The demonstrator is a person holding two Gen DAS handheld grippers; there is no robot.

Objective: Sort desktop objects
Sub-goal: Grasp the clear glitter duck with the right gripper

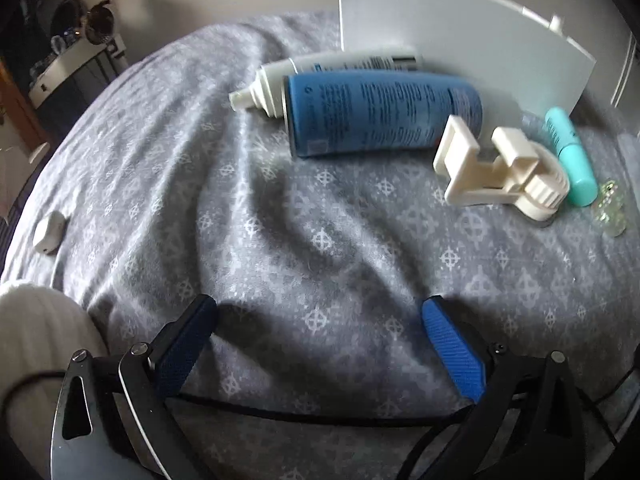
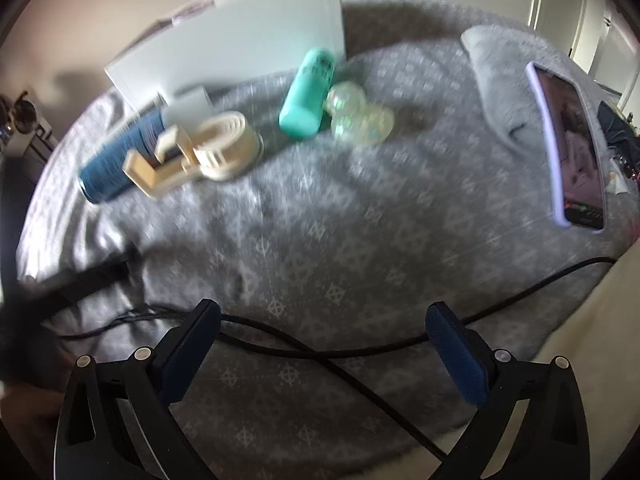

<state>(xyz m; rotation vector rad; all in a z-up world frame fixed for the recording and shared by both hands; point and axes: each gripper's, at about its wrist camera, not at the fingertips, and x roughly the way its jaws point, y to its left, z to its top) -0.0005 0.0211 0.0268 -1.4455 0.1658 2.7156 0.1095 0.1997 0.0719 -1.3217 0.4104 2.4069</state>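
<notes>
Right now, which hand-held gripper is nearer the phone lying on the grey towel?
Right. The phone lies ahead and to the right of the right hand-held gripper. The left hand-held gripper faces the blue spray can; its view shows no phone.

Landmark: box [image 1: 460, 40], standing at the back of bedspread [image 1: 280, 240]. Before it lie two cans [image 1: 380, 114], side by side. Right of these: clip holder [image 1: 500, 176], tube [image 1: 572, 160], clear balls [image 1: 610, 208].
</notes>
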